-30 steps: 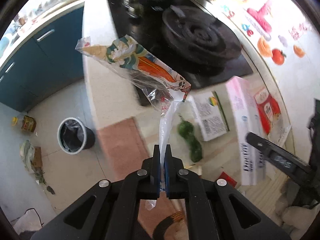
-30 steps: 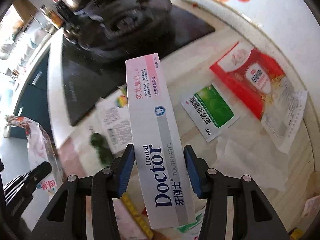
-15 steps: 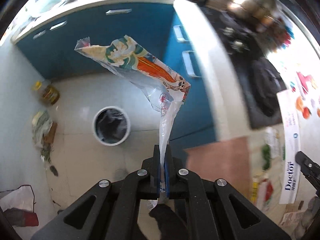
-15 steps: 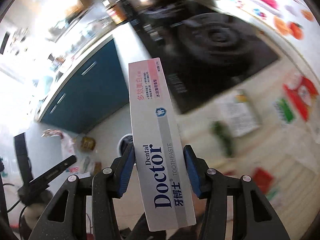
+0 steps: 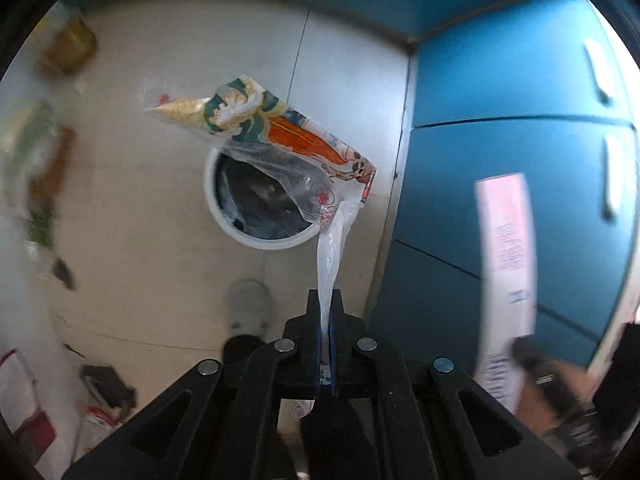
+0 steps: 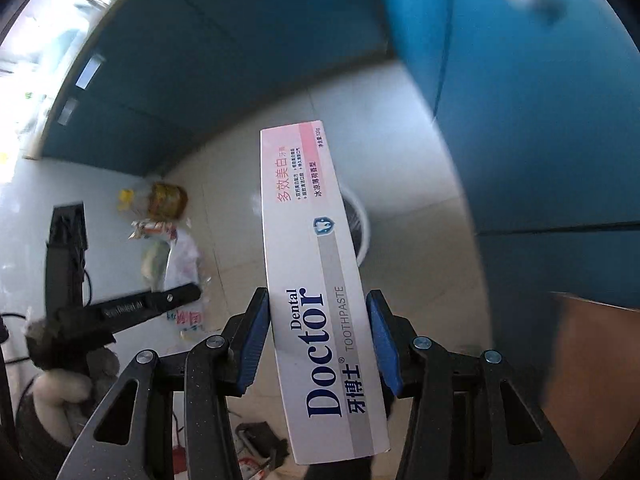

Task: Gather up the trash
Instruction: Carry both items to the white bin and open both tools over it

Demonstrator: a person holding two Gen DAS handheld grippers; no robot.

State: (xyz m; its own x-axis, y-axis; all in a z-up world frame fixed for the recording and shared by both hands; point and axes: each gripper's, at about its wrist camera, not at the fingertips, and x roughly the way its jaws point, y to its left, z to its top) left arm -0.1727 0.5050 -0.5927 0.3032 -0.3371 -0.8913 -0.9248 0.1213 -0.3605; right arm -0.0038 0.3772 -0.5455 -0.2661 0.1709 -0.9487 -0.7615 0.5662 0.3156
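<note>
In the left wrist view, blurred litter (image 5: 38, 168) lies along the left edge of the frame on the pale tiled floor (image 5: 132, 208). Near the middle sits a white-rimmed trash bin (image 5: 256, 240) with a dark liner, seen from above. The left gripper (image 5: 325, 300) rises from the bottom centre with its jaws pinched tight on the twisted tail of a clear plastic wrapper (image 5: 280, 140) — the printed orange-and-green end fans out toward the upper left, overlapping the bin's rim in the frame. Blue cabinet doors (image 5: 520, 160) fill the right side, and a blurred toothpaste box (image 5: 506, 248) stands at the right edge.

In the right wrist view, the left gripper's dark finger (image 6: 132, 306) crosses the lower left with the wrapper beside it, a yellow-capped jar (image 6: 164, 200) above. At centre the right gripper (image 6: 318, 340) clamps the "Dental Doctor" toothpaste box between its blue pads, jaws partly spread by the box's width. The bin's rim peeks out just right of the box — blue cabinets beyond.
</note>
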